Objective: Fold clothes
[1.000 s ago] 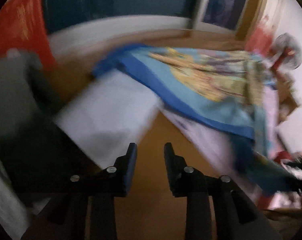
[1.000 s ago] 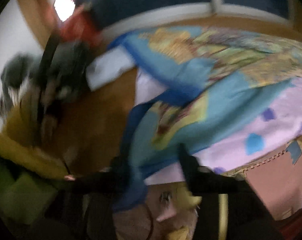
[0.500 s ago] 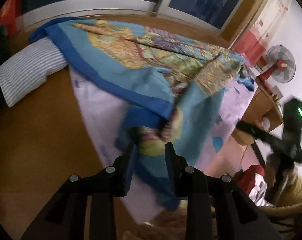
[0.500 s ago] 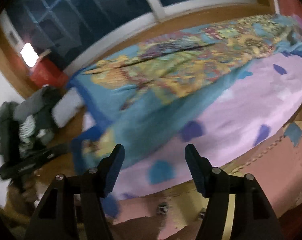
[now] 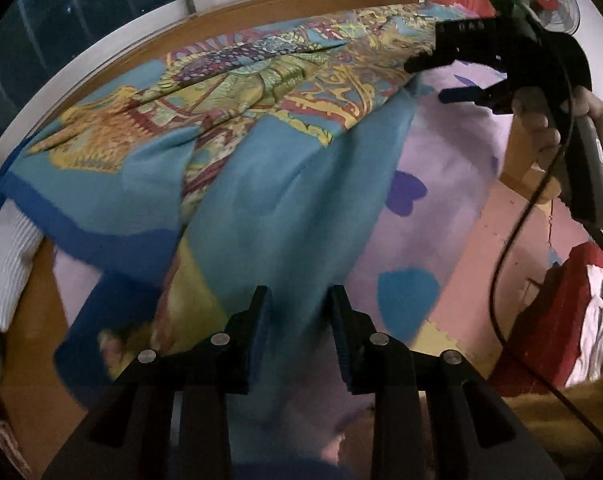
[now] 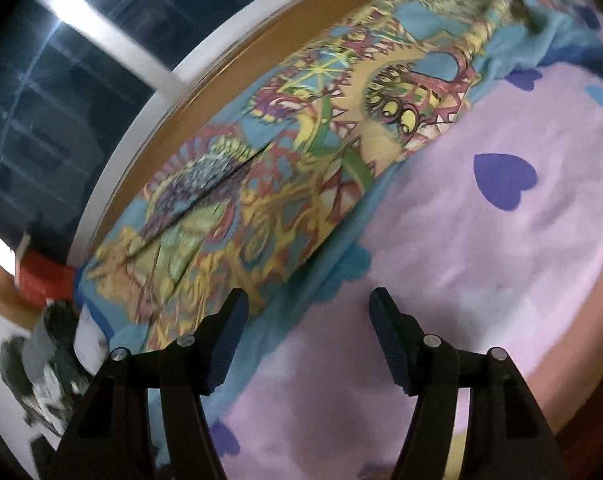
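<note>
The patterned blue garment (image 5: 261,128) lay spread along the far edge of the bed, over a lilac sheet (image 5: 453,168) printed with hearts, one plain blue flap reaching toward the near edge. In the left wrist view that flap ran down under the left gripper (image 5: 299,320); blue cloth showed in the gap between its fingers, but the pads stood apart from each other and I could not tell whether they pinched it. The right gripper (image 6: 307,334) hovered with fingers spread wide and nothing between them, the garment's near edge just beyond its left fingertip and bare sheet beyond the other. From the left camera the right gripper (image 5: 441,76) appeared over the garment's right end, held by a hand (image 5: 541,120). No writing or label could be read anywhere.

Compared with half a second earlier, the right gripper had come in over the bed from beside it, and the garment filled more of both views.
</note>
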The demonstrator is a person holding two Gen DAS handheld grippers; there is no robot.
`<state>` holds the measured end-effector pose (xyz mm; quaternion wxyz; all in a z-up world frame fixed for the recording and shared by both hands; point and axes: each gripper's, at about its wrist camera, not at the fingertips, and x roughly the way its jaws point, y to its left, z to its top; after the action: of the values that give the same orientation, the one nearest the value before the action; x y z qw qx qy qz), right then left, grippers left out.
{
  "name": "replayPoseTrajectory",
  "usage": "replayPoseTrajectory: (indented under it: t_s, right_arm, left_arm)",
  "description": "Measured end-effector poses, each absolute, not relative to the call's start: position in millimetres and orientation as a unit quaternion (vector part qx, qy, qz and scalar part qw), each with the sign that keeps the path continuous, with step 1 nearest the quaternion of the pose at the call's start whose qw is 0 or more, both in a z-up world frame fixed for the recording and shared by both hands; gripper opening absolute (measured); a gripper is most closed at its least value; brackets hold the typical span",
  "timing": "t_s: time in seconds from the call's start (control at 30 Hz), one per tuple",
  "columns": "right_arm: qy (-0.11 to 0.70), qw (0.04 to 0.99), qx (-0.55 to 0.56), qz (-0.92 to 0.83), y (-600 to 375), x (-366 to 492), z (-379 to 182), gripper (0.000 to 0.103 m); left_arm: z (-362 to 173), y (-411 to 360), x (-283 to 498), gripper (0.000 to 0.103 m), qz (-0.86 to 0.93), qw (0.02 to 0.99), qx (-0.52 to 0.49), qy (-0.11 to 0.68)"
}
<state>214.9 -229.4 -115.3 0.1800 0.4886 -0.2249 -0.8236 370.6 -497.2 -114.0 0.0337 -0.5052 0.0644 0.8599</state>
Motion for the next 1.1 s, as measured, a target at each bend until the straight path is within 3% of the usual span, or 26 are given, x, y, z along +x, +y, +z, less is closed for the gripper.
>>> replayPoseTrajectory:
  t_s: [0.2,0.23,0.27,0.3,0.43,0.7,0.93,1.1]
  right_arm:
    - [-0.153,0.206,0.460,-0.850,-252.3,193.4,-117.1,0.064]
    - [-0.137,0.212,0.456,-0.853,-256.8,190.5,-117.1,0.056]
    - [-0.114,0.221,0.452,-0.856,-261.1,187.9,-116.6,0.019]
    - [-0.098,0.232,0.450,-0.857,-262.4,186.5,-115.4,0.001]
    - [-0.092,0.284,0.417,-0.859,-239.0,200.1,-93.6,0.001]
    - [-0.014,0.366,0.375,-0.852,-127.9,291.7,-36.0,0.001]
    - [0.054,0.338,0.459,-0.820,-58.3,329.9,-84.2,0.001]
    - [0.074,0.322,0.524,-0.785,-50.2,317.4,-116.2,0.004]
  left_arm:
    - [-117.4,-491.5,348.4,0.030,0.869,-0.005,-0.493,0.050]
    - [-117.1,-490.5,345.1,0.026,0.869,-0.014,-0.493,0.040]
    - [-116.6,-490.4,342.8,0.009,0.869,-0.018,-0.494,0.023]
    - [-114.9,-490.5,341.9,0.004,0.869,-0.023,-0.494,0.001]
    - [-92.7,-486.5,365.1,0.004,0.877,-0.054,-0.467,-0.096]
    - [-55.8,-415.0,425.1,0.004,0.872,-0.031,-0.447,-0.197]
    - [-77.6,-373.1,440.2,0.004,0.841,-0.018,-0.482,-0.247]
    - [-72.7,-394.0,451.6,0.020,0.838,-0.084,-0.472,-0.262]
